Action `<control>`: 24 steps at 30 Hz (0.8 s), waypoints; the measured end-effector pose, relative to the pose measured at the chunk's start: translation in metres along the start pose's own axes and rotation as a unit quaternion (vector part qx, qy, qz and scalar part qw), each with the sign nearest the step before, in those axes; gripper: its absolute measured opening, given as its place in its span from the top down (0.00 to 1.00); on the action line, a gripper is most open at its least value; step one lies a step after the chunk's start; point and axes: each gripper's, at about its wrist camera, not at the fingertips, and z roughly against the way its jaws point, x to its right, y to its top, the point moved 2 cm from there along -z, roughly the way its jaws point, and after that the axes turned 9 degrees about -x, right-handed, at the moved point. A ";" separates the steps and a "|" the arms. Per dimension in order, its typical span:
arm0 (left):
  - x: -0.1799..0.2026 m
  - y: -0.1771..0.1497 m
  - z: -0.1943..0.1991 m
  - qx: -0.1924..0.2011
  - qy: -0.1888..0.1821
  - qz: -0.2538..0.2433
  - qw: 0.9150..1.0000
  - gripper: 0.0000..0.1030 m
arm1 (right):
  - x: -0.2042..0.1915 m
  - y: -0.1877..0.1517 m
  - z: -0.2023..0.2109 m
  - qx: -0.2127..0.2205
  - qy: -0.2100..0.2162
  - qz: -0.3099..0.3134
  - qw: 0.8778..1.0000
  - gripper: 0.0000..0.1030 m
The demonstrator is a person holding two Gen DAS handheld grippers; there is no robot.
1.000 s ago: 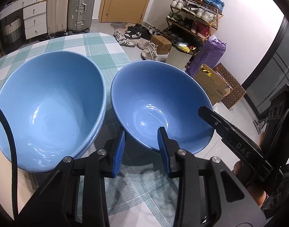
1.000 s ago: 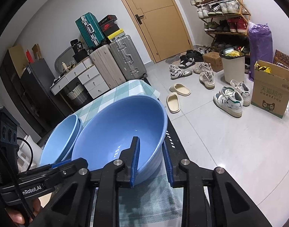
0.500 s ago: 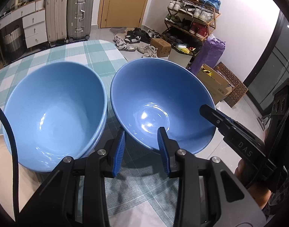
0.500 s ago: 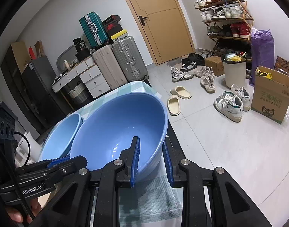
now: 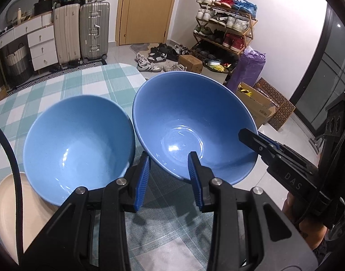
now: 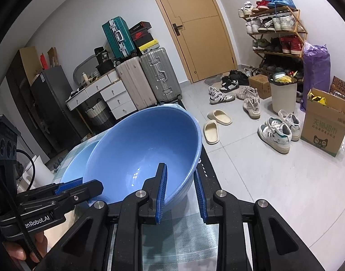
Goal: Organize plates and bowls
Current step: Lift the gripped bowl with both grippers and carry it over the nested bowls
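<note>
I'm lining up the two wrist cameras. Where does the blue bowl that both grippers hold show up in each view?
Left wrist view: the held bowl sits centre-right, its near rim between this gripper's jaws, beside the second blue bowl.
Right wrist view: the held bowl fills centre-left, its rim clamped in this gripper's jaws, hiding most of the second bowl.
Shared landmark: the silver suitcase left of the wooden door.

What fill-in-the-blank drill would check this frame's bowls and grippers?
The raised bowl and the other bowl are both coloured ___. The left gripper and right gripper are each shut on the raised bowl's ___. The other bowl overlaps a cream ___.
Missing: blue; rim; plate.
</note>
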 end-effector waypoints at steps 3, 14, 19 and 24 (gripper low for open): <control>0.001 -0.002 0.012 0.007 0.000 -0.004 1.000 0.70 | -0.005 0.000 0.006 0.004 0.000 0.003 1.000 0.75; -0.002 -0.011 0.050 0.025 -0.003 -0.010 1.000 0.70 | -0.027 0.004 0.027 0.023 0.000 0.025 0.999 0.75; -0.004 -0.012 0.065 0.035 0.000 -0.011 0.999 0.70 | -0.037 0.006 0.035 0.032 0.001 0.037 0.999 0.75; -0.004 -0.014 0.083 0.044 0.003 -0.011 0.999 0.70 | -0.046 0.004 0.043 0.040 0.002 0.047 0.998 0.75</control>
